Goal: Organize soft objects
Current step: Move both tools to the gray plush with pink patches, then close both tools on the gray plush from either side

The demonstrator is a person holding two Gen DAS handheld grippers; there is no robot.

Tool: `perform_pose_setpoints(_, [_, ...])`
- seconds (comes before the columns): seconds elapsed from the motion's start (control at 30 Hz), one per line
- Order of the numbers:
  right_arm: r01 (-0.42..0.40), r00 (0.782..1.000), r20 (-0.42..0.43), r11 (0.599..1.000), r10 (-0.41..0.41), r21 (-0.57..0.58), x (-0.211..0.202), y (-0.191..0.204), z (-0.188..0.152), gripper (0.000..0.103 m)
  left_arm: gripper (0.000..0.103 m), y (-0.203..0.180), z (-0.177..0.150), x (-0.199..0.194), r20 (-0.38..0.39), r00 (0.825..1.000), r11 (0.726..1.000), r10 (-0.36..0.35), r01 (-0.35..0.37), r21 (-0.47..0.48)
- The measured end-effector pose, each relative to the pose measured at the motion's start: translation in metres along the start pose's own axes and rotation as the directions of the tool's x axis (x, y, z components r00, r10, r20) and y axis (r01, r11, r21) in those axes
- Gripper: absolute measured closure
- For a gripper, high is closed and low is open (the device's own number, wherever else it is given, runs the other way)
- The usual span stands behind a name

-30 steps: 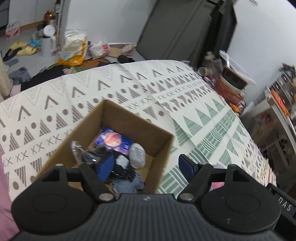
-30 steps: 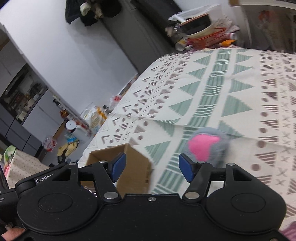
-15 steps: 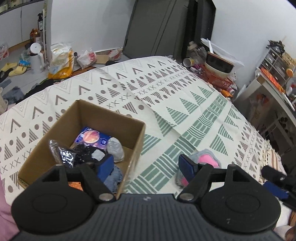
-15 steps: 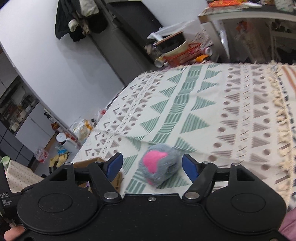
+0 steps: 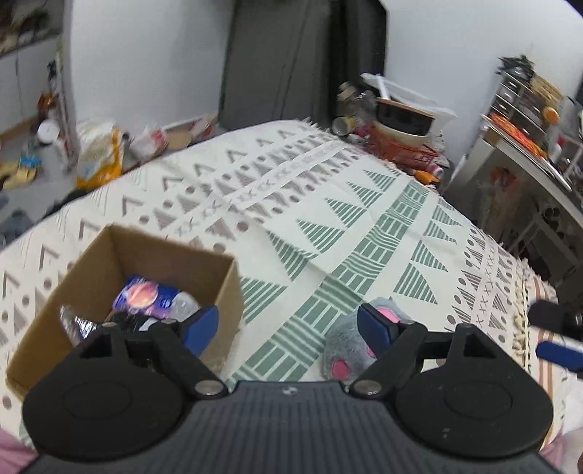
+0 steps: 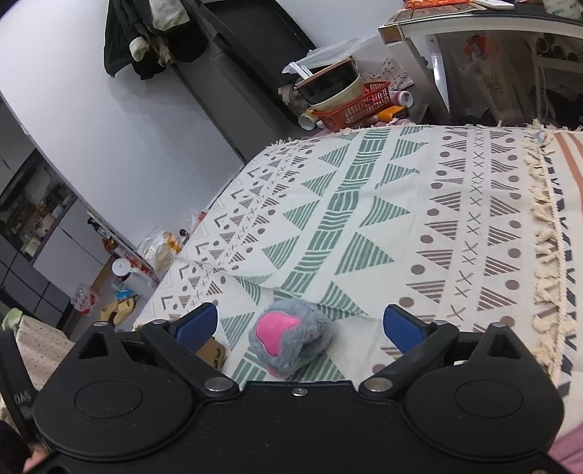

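Since 0.5 s ago, both cameras have pulled back a little: in the left wrist view the cardboard box (image 5: 120, 288) sits further left and the plush toy (image 5: 348, 344) shows more fully; in the right wrist view the toy lies lower and nearer the centre between the pads.

Materials/shapes: toy (image 6: 289, 337) is a rounded grey, fuzzy plush w/ flat pink felt patches, lying on a woven cream bedspread (image 6: 368, 226) printed w/ green and brown triangles, dots and crosses, tasselled fringe along its right edge. Box is plain corrugated board, open-topped, holding crinkly foil and plastic wrappers (image 5: 145, 297) plus dark cloth items too jumbled to tell apart.

Left tongs (image 5: 288, 324): wide open, empty; blue pads, black ribbed body; toy just beside the right-hand pad, box beside the left-hand one. Right tongs (image 6: 298, 326): wide open, empty, toy lying between the pads, no contact.

View differences: only left wrist view shows the box interior and, at far right, the blurred tip of the right tongs. Only right wrist view shows the fringe, a corner of the box (image 6: 213, 352) low left, and clothes hung (image 6: 149, 34) on the wall.
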State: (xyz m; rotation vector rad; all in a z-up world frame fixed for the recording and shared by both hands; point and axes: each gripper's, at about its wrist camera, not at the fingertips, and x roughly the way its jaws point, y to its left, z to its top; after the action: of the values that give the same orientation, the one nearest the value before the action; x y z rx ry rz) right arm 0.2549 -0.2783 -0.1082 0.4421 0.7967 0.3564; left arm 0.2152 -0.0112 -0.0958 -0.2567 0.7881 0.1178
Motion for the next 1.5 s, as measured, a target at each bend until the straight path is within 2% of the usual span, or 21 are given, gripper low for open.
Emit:
perform_pose_setpoints(0.1, [-0.039,0.999,0.027,0.999,0.038,0.037,0.007,-0.011,-0.005,0.003,0.02,-0.004,-0.001,0.006,0.012,1.0,1.0,0.003,-0.003,0.005])
perform_pose_setpoints(0.23, [-0.025,1.0,-0.016,0.993,0.027,0.119,0.025,-0.031,-0.016,0.004,0.02,-0.001,-0.003,0.015,0.001,1.0,1.0,0.007,-0.007,-0.017])
perform_pose_setpoints(0.33, [-0.018,0.999,-0.029,0.993,0.022,0.118,0.03,-0.033,-0.02,0.004,0.02,-0.004,-0.004,0.021,-0.016,1.0,1.0,0.0,0.0,-0.019])
perform_pose_setpoints(0.5, [-0.054,0.997,-0.048,0.986,0.062,0.161,0.045,-0.038,-0.022,0.006,0.02,-0.01,-0.007,0.029,-0.022,1.0,1.0,-0.017,0.017,-0.007])
perform_pose_setpoints(0.6, [-0.058,0.995,-0.073,0.985,0.071,0.165,0.056,-0.041,-0.025,0.01,0.02,-0.013,-0.01,0.038,-0.035,0.999,0.999,-0.035,0.035,-0.014])
perform_pose_setpoints(0.7, [-0.076,0.99,-0.1,0.98,0.095,0.184,0.068,-0.045,-0.027,0.02,0.021,-0.017,-0.014,0.05,-0.066,0.996,0.998,-0.06,0.059,-0.016])
perform_pose_setpoints(0.87, [-0.107,0.982,-0.132,0.974,0.135,0.198,0.087,-0.048,-0.029,0.034,0.023,-0.024,-0.02,0.064,-0.079,0.995,0.998,-0.06,0.061,0.008])
perform_pose_setpoints(0.97, [-0.095,0.982,-0.141,0.975,0.125,0.199,0.101,-0.052,-0.03,0.044,0.025,-0.027,-0.023,0.073,-0.09,0.994,0.998,-0.06,0.061,0.014])
perform_pose_setpoints(1.1, [-0.136,0.972,-0.152,0.954,0.181,0.267,0.111,-0.063,-0.03,0.045,0.026,-0.031,-0.025,0.08,-0.105,0.992,0.998,-0.066,0.068,0.018])
perform_pose_setpoints(1.23, [-0.156,0.969,-0.141,0.944,0.203,0.291,0.113,-0.067,-0.029,0.045,0.026,-0.035,-0.028,0.083,-0.114,0.991,0.997,-0.063,0.067,0.031])
perform_pose_setpoints(1.5, [-0.066,0.976,-0.177,0.95,0.125,0.306,0.115,-0.078,-0.034,0.045,0.026,-0.044,-0.034,0.08,-0.14,0.986,0.994,-0.09,0.098,0.049])
